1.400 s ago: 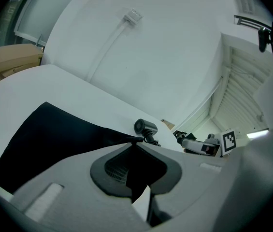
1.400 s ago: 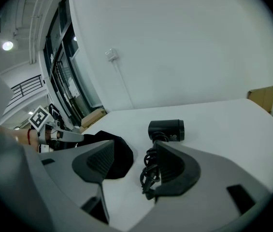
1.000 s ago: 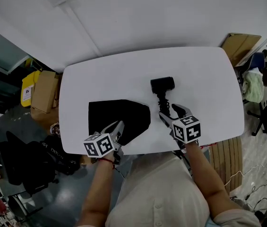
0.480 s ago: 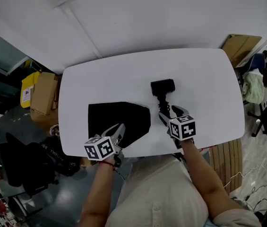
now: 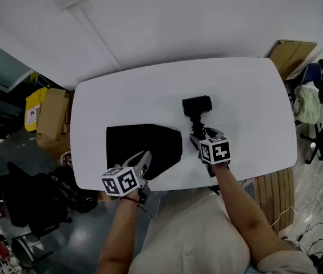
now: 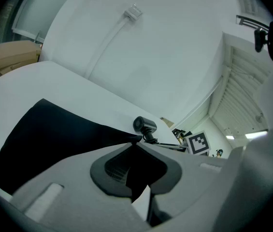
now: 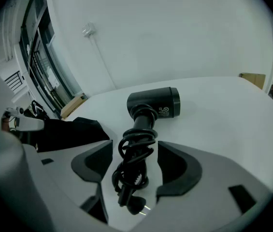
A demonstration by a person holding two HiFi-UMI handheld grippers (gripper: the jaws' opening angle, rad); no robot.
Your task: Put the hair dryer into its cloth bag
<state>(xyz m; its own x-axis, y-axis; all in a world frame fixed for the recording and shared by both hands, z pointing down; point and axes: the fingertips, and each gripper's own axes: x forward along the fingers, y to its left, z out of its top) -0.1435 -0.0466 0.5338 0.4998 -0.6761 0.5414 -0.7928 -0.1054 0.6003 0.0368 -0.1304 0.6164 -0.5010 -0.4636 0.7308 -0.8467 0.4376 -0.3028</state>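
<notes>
Two things lie on our white tabletop (image 5: 247,96). At left, the flat black cloth bag (image 5: 141,144) has its near edge pinched in our left gripper (image 5: 144,156). Just right of the bag lies the hair dryer (image 5: 196,105), its cord-wrapped handle between the spread jaws of our right gripper (image 7: 135,151), not yet clamped.

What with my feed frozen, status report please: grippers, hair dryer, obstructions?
Left gripper shut on cloth bag edge. Right gripper open, astride hair dryer handle, cord-wrapped, not gripping. Nothing between dryer and bag.
</notes>
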